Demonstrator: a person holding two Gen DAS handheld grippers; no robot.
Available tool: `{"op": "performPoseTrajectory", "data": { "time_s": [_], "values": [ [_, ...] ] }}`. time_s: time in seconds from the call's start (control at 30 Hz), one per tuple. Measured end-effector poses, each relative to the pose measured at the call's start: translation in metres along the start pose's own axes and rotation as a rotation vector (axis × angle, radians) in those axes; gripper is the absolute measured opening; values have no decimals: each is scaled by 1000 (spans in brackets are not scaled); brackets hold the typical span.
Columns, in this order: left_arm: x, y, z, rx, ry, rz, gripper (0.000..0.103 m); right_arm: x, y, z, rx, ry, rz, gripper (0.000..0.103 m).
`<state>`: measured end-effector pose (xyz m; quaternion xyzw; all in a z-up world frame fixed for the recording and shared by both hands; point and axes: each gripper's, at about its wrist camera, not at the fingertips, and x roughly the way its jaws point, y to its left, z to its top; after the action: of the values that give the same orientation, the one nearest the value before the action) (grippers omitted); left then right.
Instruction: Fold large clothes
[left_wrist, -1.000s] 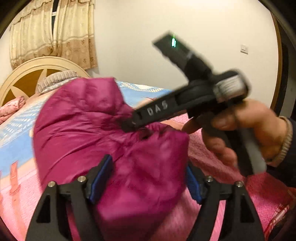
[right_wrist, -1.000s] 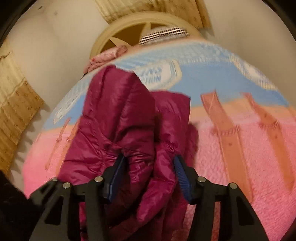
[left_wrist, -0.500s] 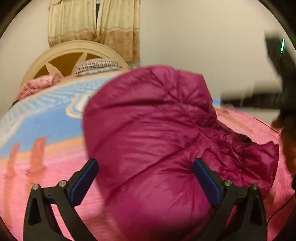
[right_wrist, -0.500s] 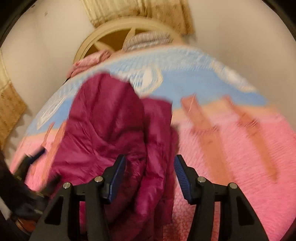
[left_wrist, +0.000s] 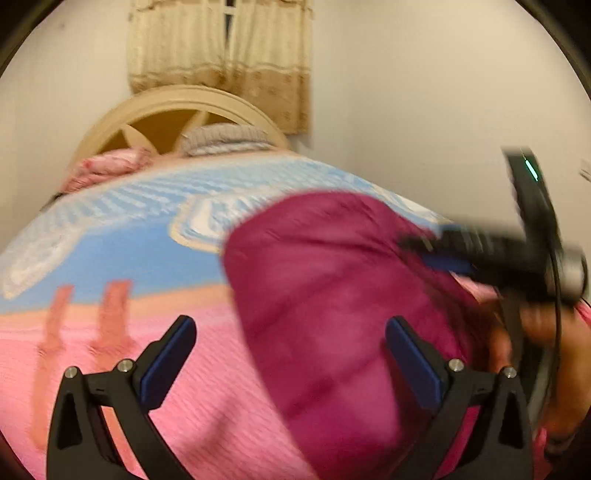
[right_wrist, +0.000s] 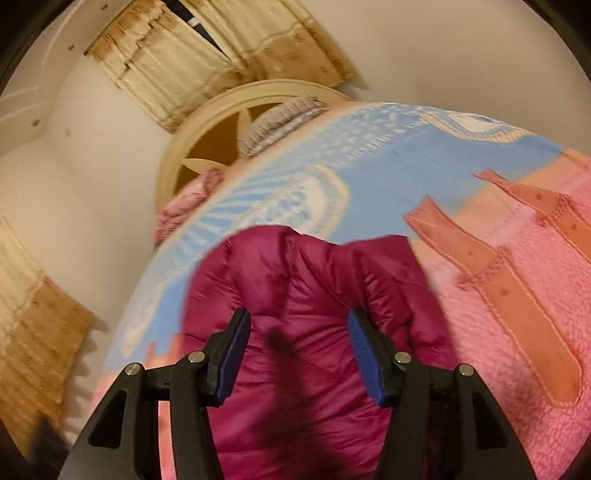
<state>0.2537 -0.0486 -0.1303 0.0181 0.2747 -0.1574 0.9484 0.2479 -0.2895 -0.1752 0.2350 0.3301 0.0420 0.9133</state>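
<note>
A magenta puffer jacket (left_wrist: 332, 295) lies bunched on the bed; it also shows in the right wrist view (right_wrist: 295, 288). My left gripper (left_wrist: 291, 354) is open and empty, its jaws wide apart, with the jacket just beyond its right finger. My right gripper (right_wrist: 295, 350) has its jaws partly apart above the jacket, with nothing pinched between the pads. The right gripper also shows, blurred, in the left wrist view (left_wrist: 436, 254), at the jacket's right side, held by a hand.
The bed carries a pink and blue patterned blanket (left_wrist: 122, 258) (right_wrist: 517, 258). A cream headboard (left_wrist: 177, 110) (right_wrist: 221, 110), pillows (left_wrist: 225, 140) and curtains (left_wrist: 221, 48) are at the far end. A white wall is behind.
My left gripper has let go of the jacket and opened wide. The jacket has dropped onto the bed. My right gripper has opened a little and moved over the jacket.
</note>
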Motion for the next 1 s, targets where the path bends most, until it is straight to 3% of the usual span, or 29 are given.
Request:
{"op": "performPoseTrajectory", "data": {
  "time_s": [0.17, 0.3, 0.4, 0.53, 0.63, 0.7, 0.77, 0.9, 1.0],
  "values": [
    [25, -11, 43, 13, -45, 21, 103, -10, -3, -6, -112, -23, -133, 56],
    [82, -28, 42, 46, 47, 41, 103, -38, -29, 5, 11, -68, -249, 58],
    [106, -36, 29, 12, 129, 19, 103, -67, -22, 16, 64, -155, -217, 62],
    [105, -46, 27, 40, 134, 71, 103, -66, 3, 25, 85, -186, -120, 68],
    [91, -28, 35, -31, 116, 87, 103, -44, 5, 20, 56, -190, -162, 68],
    [84, -10, 47, -105, 64, 89, 103, -28, -1, 13, 63, -152, -196, 66],
    [92, -4, 56, -135, 64, 81, 103, -12, -15, 3, 77, -101, -229, 61],
    [128, -29, 56, -54, 185, 102, 103, 2, -27, -10, 44, -84, -267, 61],
    [139, -49, 43, 39, 171, 175, 103, 9, -40, -13, 66, -62, -259, 61]
  ]
}}
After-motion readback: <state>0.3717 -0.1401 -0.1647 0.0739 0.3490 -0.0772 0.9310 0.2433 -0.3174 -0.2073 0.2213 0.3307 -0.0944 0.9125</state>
